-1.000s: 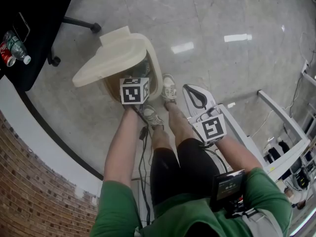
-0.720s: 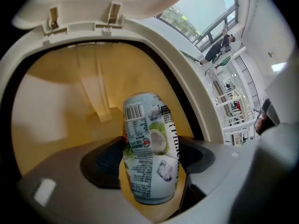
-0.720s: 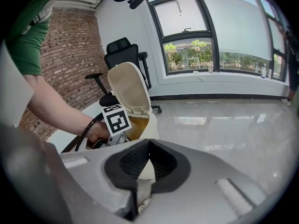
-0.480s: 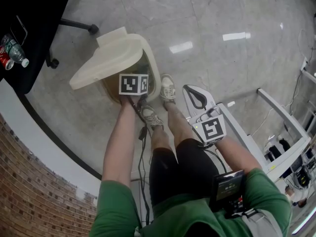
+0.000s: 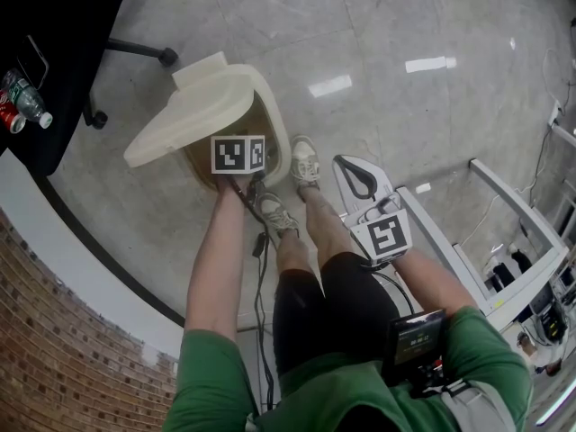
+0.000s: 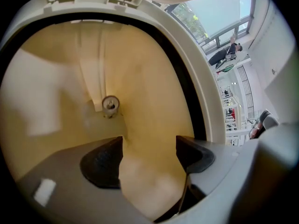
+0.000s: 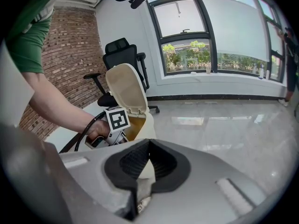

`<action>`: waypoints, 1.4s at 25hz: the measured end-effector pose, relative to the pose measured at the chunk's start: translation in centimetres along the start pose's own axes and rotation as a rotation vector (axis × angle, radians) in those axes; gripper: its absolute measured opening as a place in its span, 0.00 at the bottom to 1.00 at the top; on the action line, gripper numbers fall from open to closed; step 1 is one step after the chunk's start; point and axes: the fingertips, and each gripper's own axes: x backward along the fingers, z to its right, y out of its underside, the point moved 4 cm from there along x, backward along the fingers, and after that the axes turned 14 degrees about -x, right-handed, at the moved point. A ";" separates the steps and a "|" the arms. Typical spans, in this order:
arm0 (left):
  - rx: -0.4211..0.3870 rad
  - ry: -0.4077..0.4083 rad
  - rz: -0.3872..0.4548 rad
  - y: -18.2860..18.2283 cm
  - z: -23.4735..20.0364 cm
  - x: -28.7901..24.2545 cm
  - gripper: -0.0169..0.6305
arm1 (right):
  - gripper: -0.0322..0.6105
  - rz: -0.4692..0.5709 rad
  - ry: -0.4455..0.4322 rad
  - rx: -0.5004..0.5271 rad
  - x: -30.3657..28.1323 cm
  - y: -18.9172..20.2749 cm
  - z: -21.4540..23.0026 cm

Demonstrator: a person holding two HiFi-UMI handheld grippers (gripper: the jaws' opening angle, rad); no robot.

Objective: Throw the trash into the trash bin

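— From the head view, the cream plastic trash bin (image 5: 281,129) stands on the glossy floor (image 5: 405,25) by the shoes (image 5: 307,160). Its rounded lid (image 5: 193,115) is up, and the left tool (image 5: 238,154) is at its mouth.
— And the left gripper view?
— Dark pads apart, smooth tan lining between.
— The right tool (image 5: 382,235)?
— In the right gripper view, its ribbed pads are pressed together.

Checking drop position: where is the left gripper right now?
Left of centre in the head view, the left gripper points into the open trash bin, beside its raised lid.
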 end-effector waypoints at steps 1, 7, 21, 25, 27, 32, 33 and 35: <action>0.001 -0.001 0.005 -0.1 0.0 0.1 0.60 | 0.05 0.000 0.001 0.000 0.0 0.0 0.0; 0.027 0.004 0.071 -0.5 -0.2 2.0 0.60 | 0.05 0.003 -0.001 0.011 0.1 -0.7 -0.4; 0.203 0.082 0.443 -1.0 2.6 14.1 0.46 | 0.05 0.057 -0.032 0.061 2.9 -5.8 -4.5; 0.241 0.143 0.594 -2.0 5.0 19.0 0.38 | 0.05 0.090 -0.046 0.085 4.4 -8.0 -5.9; 0.254 0.165 0.668 -2.5 6.5 21.5 0.34 | 0.05 0.103 -0.055 0.099 5.4 -8.8 -6.5; 0.260 0.181 0.824 -3.0 10.5 28.2 0.18 | 0.05 0.137 -0.067 0.133 8.3 -11.3 -8.6; 0.251 0.173 0.847 -3.1 11.2 29.6 0.15 | 0.05 0.146 -0.067 0.128 8.9 -12.0 -9.1; 0.229 0.149 0.884 -3.1 12.7 32.3 0.10 | 0.05 0.167 -0.070 0.125 10.3 -13.2 -10.3</action>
